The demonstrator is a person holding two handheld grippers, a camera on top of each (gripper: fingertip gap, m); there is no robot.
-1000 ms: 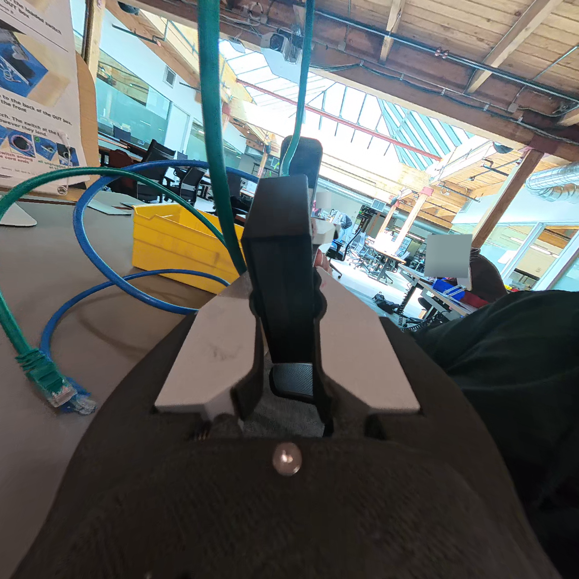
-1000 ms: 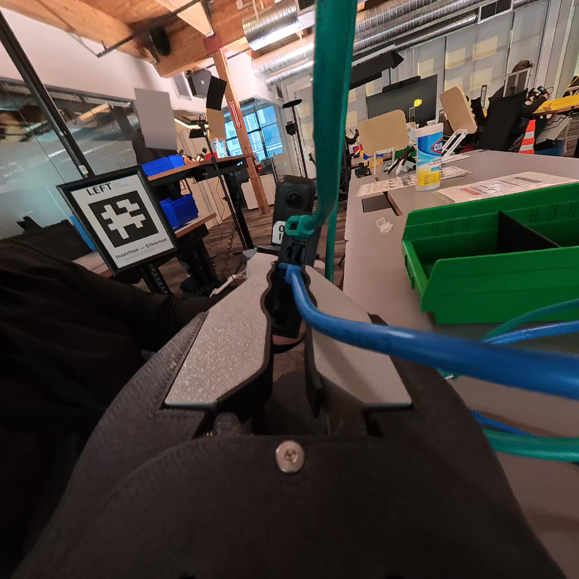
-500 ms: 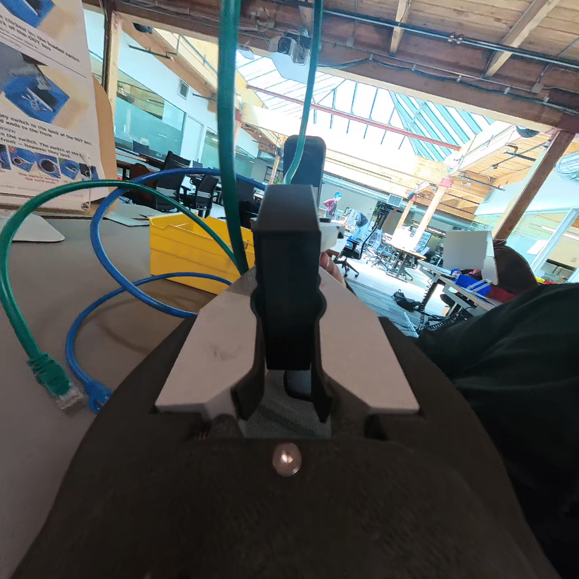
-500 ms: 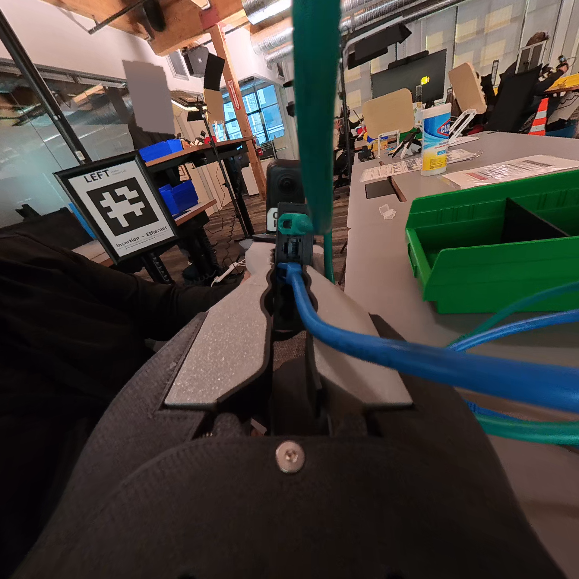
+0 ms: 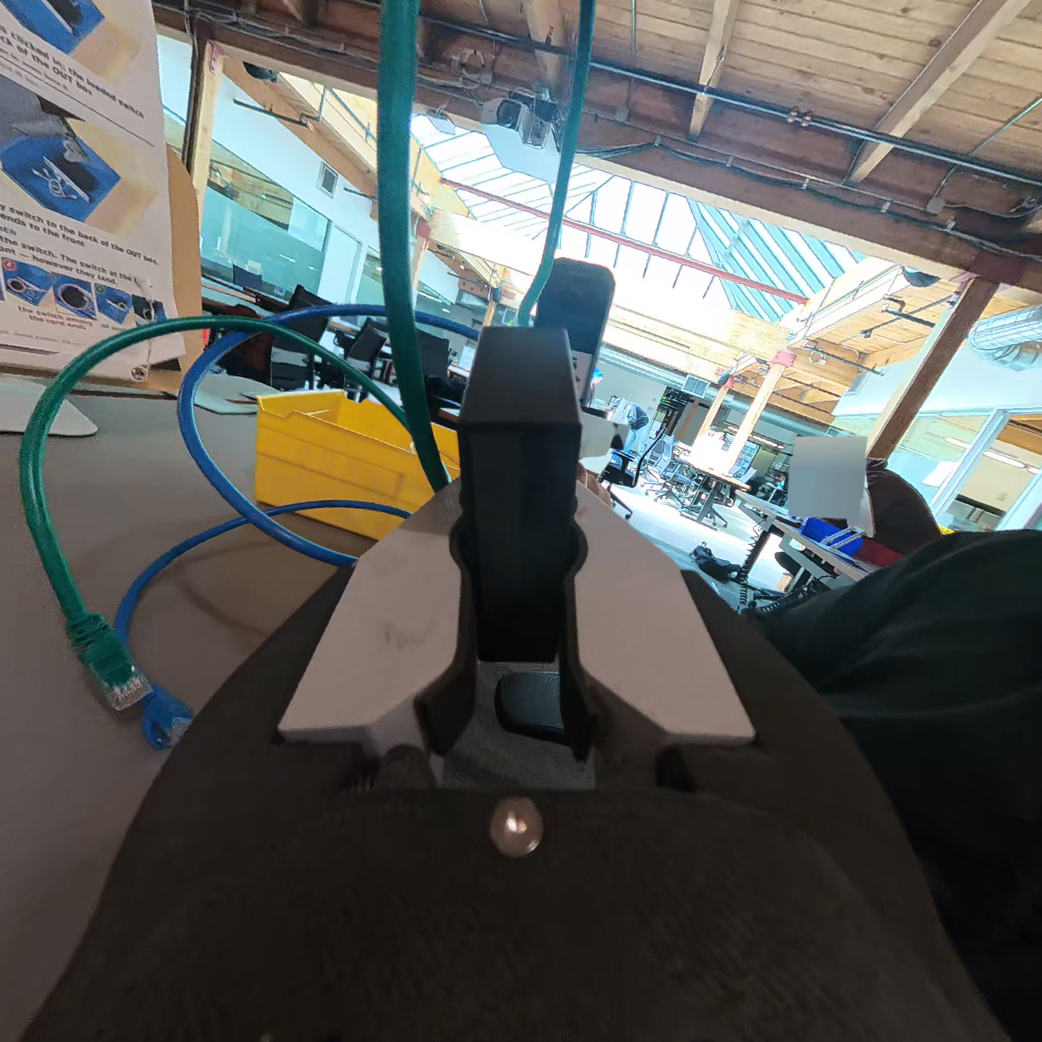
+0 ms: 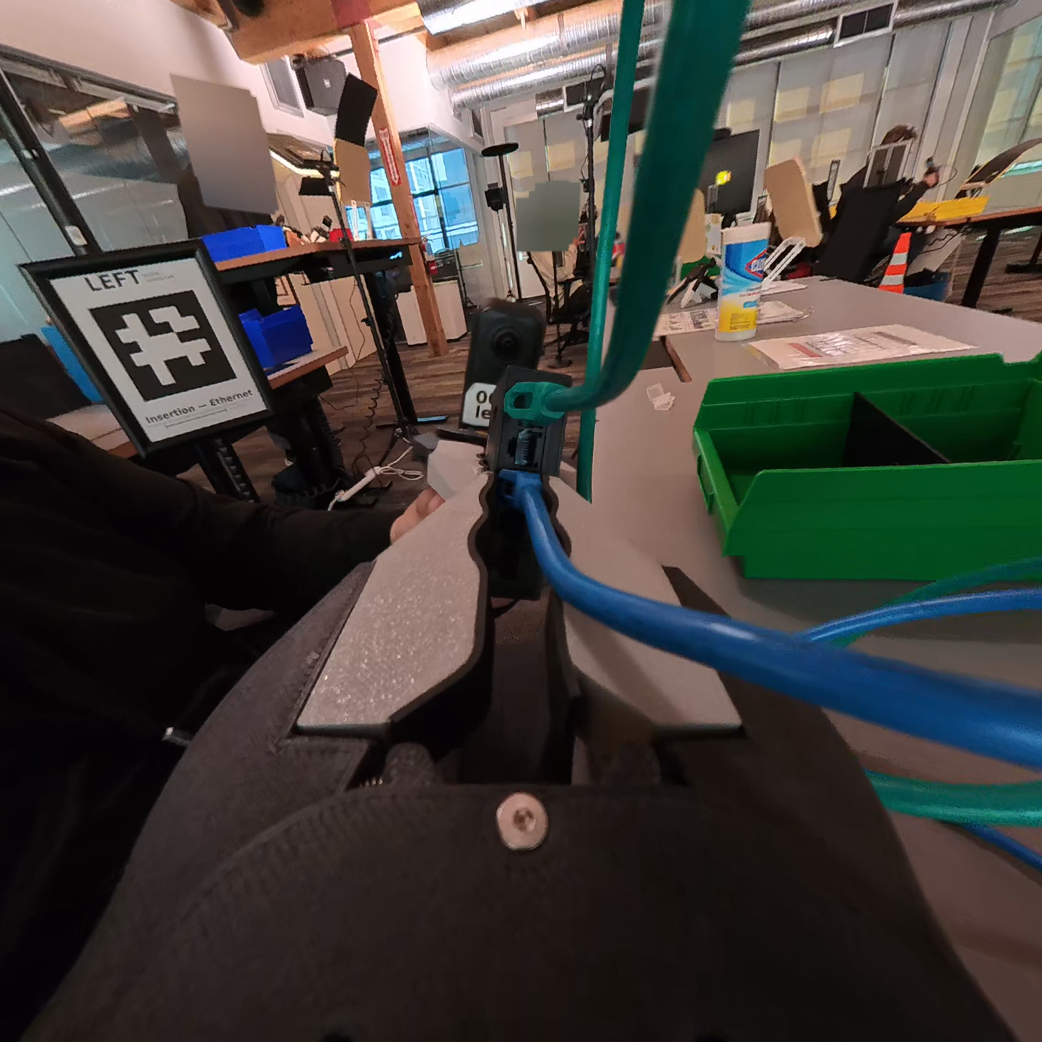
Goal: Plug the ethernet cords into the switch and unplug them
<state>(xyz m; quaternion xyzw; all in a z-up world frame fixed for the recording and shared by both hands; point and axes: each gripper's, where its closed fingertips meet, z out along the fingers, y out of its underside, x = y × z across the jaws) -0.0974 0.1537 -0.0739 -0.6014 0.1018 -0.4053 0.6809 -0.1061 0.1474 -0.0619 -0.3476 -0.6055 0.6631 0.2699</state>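
Note:
In the left wrist view my left gripper [image 5: 519, 535] is shut on the black switch [image 5: 519, 507], held upright above the table. In the right wrist view the switch [image 6: 527, 445] shows its ports: a green cord's plug [image 6: 530, 400] sits in the top one, the middle one is empty, and a blue cord's plug [image 6: 510, 488] sits in the bottom one. My right gripper [image 6: 519, 507] is shut around the blue plug at the switch. The blue cord [image 6: 733, 637] trails right. The cords' loose green end [image 5: 113, 676] and blue end [image 5: 163, 722] lie on the table.
A yellow bin [image 5: 338, 457] stands on the grey table [image 5: 84, 535] behind the looped cords, with an instruction poster [image 5: 73, 169] at far left. A green divided bin [image 6: 846, 468], a wipes canister [image 6: 738, 282] and a framed marker sign [image 6: 152, 349] show in the right wrist view. The grippers are tip to tip, or close to it.
Both grippers keep their hold. The switch has turned from slightly tilted to upright in the left view, and the hanging green cord has swung to the right in the right view.

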